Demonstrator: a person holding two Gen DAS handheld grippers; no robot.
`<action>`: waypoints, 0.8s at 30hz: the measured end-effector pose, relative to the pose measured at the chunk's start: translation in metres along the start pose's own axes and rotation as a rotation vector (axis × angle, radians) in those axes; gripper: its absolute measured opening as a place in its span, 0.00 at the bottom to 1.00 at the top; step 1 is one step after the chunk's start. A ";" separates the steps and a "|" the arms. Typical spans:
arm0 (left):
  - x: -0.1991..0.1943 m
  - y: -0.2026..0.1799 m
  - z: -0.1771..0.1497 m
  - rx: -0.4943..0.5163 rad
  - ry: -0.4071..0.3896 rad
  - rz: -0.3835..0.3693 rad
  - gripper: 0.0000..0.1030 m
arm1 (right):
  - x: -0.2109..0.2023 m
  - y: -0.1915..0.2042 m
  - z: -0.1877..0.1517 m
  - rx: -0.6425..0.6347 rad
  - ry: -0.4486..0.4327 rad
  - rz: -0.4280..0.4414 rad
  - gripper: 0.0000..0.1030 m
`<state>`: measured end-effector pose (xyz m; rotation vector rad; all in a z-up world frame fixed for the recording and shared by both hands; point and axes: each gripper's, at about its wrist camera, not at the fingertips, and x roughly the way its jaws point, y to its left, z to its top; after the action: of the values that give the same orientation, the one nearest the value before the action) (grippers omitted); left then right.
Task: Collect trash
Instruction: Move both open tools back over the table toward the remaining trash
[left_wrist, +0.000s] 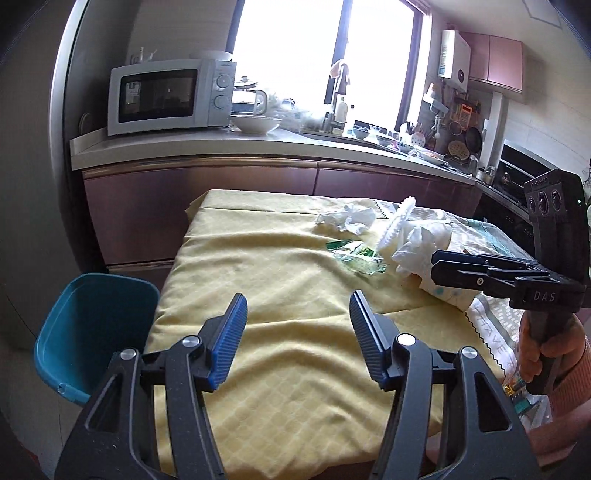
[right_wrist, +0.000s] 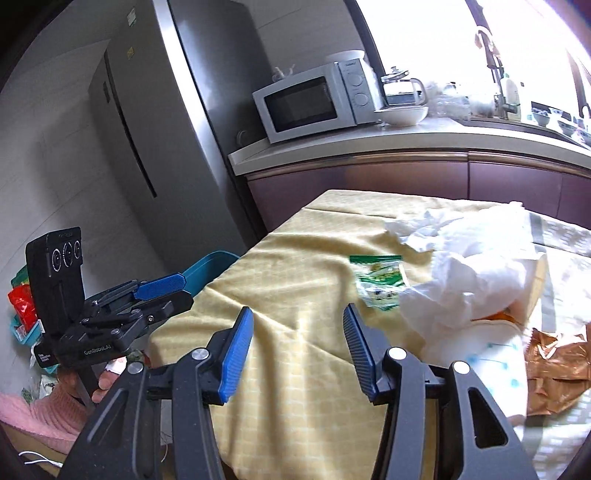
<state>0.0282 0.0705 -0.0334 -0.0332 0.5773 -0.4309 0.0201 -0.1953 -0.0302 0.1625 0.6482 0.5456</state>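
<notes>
Both grippers, left (left_wrist: 297, 310) and right (right_wrist: 298, 325), have fingers apart w/ nothing between. Wrapper (left_wrist: 356, 256) at 1 o'clock lies flat on the cloth (left_wrist: 258, 295): fingers may snag fabric. Tissue (right_wrist: 454, 273) could tear.

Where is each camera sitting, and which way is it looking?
Left wrist: sits on the left gripper, looks across the yellow tablecloth toward the microwave; its own open blue fingers show, plus the right gripper and a hand.
Right wrist: sits on the right gripper, looks over the same cloth toward the fridge; its open fingers show, plus the left gripper.
Shared: tablecloth, green wrapper, crumpled tissues, blue bin, microwave.
</notes>
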 end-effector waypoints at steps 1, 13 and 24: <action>0.005 -0.007 0.004 0.010 0.004 -0.009 0.56 | -0.006 -0.008 -0.001 0.012 -0.009 -0.017 0.47; 0.077 -0.066 0.034 0.095 0.074 -0.080 0.58 | -0.033 -0.085 0.007 0.127 -0.091 -0.187 0.47; 0.138 -0.079 0.045 0.076 0.181 -0.091 0.56 | 0.000 -0.100 0.008 0.165 -0.023 -0.187 0.56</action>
<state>0.1255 -0.0611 -0.0562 0.0530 0.7391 -0.5479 0.0682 -0.2802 -0.0545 0.2597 0.6783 0.3097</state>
